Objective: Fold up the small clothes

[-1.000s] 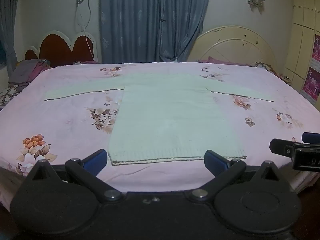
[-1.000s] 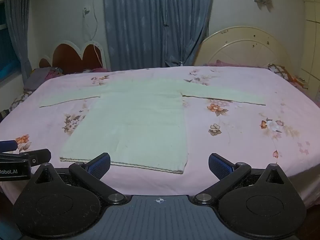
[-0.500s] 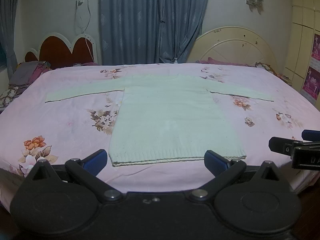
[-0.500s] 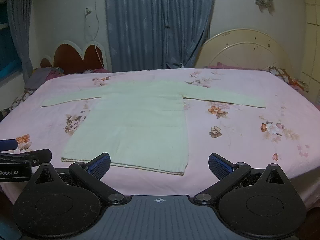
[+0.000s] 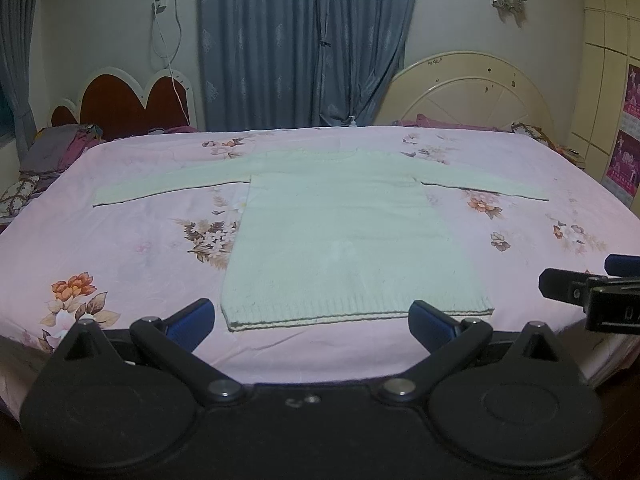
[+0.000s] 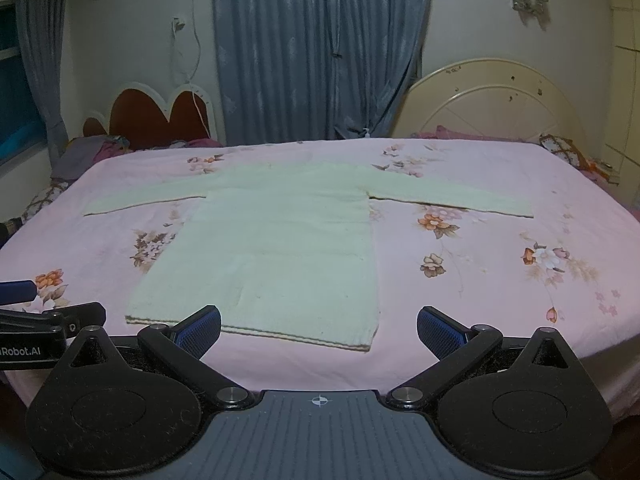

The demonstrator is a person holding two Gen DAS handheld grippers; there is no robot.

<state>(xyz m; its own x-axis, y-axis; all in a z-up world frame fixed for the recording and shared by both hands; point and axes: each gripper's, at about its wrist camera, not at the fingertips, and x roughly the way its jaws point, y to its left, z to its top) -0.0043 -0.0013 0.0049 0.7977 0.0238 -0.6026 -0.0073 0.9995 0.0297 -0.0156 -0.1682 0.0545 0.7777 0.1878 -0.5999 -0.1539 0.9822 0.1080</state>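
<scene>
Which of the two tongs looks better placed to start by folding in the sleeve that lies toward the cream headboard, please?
Probably the right tongs. In their view that sleeve lies nearly straight ahead, while the left tongs face the sweater hem. Both are open and empty.

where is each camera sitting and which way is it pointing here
Left wrist: sits on the left gripper at the bed's near edge, facing across the bed toward the curtains; its own open fingers frame the sweater hem, and the right gripper pokes in at right.
Right wrist: sits on the right gripper further right, facing the same way; its own open fingers show, with the left gripper at left.
Shared: the flat sweater, bed, curtains and both headboards.
</scene>
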